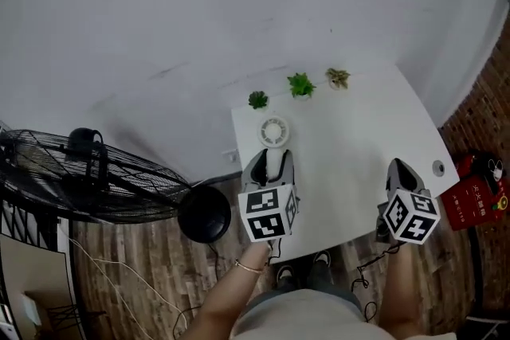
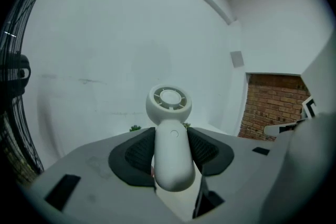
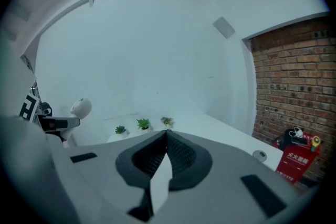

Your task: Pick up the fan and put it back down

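Left gripper [image 2: 170,139] clamps small white plastic handheld fan [image 2: 169,101] by handle; right gripper [image 3: 167,136] closed, empty. Lower gently onto white table [image 1: 358,147].

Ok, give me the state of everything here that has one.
Handheld fan, gripped by its handle, head up, off the table.
Left gripper, shut on the handheld fan.
Right gripper, jaws together, empty.
Potted plants, all three upright at the table's far edge.
Floor fan, standing beside the table; running or not, cannot tell.
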`<state>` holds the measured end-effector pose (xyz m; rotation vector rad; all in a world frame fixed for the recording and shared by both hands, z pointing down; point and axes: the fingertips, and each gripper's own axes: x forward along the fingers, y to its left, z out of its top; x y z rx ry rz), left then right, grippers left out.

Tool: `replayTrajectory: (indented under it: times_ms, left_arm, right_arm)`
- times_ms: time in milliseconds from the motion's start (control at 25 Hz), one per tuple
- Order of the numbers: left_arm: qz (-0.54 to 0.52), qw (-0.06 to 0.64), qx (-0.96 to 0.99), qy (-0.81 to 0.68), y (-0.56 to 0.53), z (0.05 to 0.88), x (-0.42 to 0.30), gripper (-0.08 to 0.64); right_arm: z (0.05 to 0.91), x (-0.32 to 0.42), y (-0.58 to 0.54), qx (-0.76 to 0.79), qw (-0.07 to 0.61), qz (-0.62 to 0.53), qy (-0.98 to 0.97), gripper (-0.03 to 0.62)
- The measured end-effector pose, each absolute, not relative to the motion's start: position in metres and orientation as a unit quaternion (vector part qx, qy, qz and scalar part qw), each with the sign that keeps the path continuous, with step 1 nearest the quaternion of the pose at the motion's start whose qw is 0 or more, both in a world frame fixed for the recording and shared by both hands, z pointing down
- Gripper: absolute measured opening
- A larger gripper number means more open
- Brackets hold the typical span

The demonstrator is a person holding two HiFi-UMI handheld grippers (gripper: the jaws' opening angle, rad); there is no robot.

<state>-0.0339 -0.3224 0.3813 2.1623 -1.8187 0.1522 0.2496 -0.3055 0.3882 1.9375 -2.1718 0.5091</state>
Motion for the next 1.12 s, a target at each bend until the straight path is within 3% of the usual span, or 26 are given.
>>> replayTrajectory:
  times_ms: [440,1120]
  left_arm:
    - [-0.057,0.000,0.770,-0.635,-0.320,0.228,-0.081,0.187]
    - [-0.082,-0.012,0.767,-0.636,-0.305,0.199,-0.109,0.187]
  right_arm:
    - [0.232,0.202,-0.302,0.677,-0.017,0.036,-0.735,0.001]
    - [0.209,0.183,-0.287,0.682,-0.045,0.027,-0.729,0.001]
